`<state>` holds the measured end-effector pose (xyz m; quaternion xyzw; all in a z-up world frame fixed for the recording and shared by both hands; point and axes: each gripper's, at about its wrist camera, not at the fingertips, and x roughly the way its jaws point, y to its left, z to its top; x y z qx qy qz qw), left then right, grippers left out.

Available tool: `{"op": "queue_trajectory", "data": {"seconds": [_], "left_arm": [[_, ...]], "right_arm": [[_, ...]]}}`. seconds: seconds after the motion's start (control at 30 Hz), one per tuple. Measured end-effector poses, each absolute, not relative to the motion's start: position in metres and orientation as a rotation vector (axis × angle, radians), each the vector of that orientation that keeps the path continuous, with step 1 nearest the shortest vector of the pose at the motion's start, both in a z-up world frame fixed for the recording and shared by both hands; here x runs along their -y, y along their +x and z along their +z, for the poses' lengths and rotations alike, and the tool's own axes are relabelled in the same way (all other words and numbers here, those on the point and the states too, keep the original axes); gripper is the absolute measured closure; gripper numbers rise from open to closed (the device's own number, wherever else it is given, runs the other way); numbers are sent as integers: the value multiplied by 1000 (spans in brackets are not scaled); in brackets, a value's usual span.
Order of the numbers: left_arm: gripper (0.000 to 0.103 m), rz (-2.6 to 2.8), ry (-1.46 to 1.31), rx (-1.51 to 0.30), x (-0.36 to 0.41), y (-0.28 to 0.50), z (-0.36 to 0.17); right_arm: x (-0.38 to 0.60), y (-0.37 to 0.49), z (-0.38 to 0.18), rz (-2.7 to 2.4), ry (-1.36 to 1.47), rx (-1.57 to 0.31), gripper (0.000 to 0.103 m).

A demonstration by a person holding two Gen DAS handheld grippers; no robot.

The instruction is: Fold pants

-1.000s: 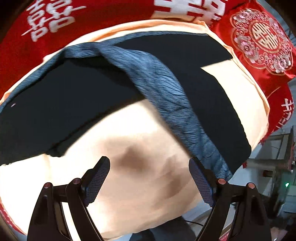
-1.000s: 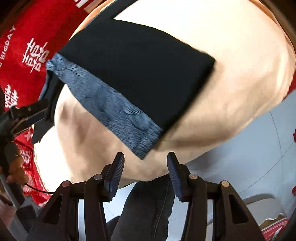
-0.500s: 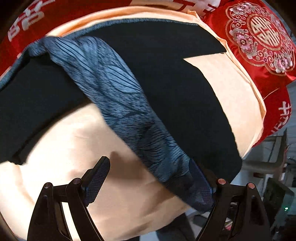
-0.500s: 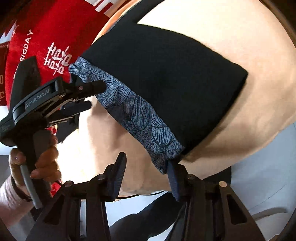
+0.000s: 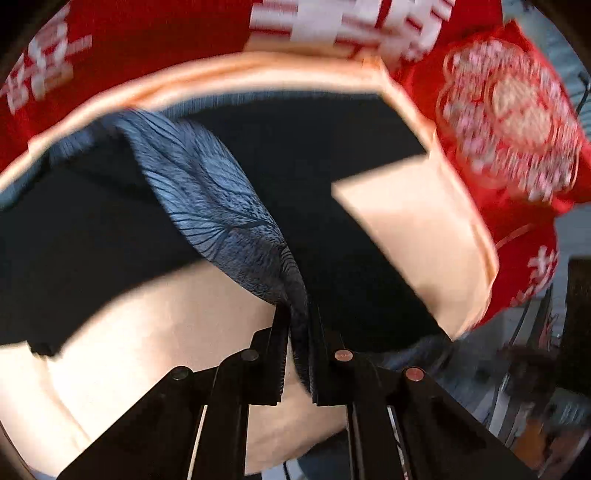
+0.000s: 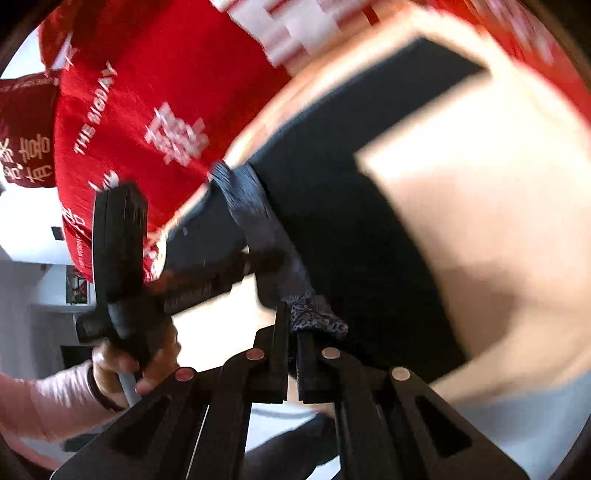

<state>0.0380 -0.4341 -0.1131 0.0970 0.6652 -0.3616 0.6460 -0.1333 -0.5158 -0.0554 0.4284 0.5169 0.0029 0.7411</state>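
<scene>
Now both tools grip the black pants (image 5: 332, 229) at the patterned grey waistband (image 5: 221, 206): the left gripper (image 5: 297, 332) and the right gripper (image 6: 291, 332) are clenched on it. Pants lie on the peach sheet (image 5: 147, 350), legs spread; the fold is only beginning.

Bed with a peach sheet (image 5: 417, 221) spread over a red cover (image 5: 159, 33) printed with white characters. Dark pants (image 5: 332, 155) with a blue patterned band lie on the sheet; 1 red embroidered cushion (image 5: 517, 122) rests alongside.
</scene>
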Motion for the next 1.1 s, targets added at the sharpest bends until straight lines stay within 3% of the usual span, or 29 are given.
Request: {"op": "queue_trajectory", "data": {"seconds": [0.3,0.4,0.6,0.67,0.7,0.73,0.77,0.8,0.87,0.9,0.93,1.0,1.1], "left_arm": [[88,-734,296,-1240,488,106,-51],[16,-650,283,-1235,479,120,-53],[16,-478,295,-1308,462,133,-96],[16,-426,309,-1338,459,137,-112],[16,-403,312,-1350,457,139,-119],[16,-389,314,-1355,455,141,-122],[16,-375,317,-1358,454,142,-126],[16,-362,321,-1360,454,144,-129],[16,-337,328,-1361,453,149,-133],[16,-326,327,-1362,454,152,-136],[16,-316,325,-1365,455,154,-139],[16,-302,319,-1369,456,161,-143],[16,-299,313,-1379,463,170,-152]], "right_arm": [[659,-12,-22,-36,755,-1124,100],[696,14,-34,-69,736,-1167,97],[731,53,-68,-130,623,-1272,96],[731,58,-68,-154,538,-1284,82],[731,60,-65,-148,519,-1276,63],[731,61,-59,-148,493,-1253,32],[732,62,-53,-159,468,-1227,22],[735,60,-44,-174,444,-1187,20],[743,60,-37,-161,478,-1167,20],[747,60,-38,-156,515,-1169,25],[750,59,-42,-158,553,-1189,40],[746,59,-59,-153,578,-1277,60],[727,57,-81,-57,573,-1341,70]]}}
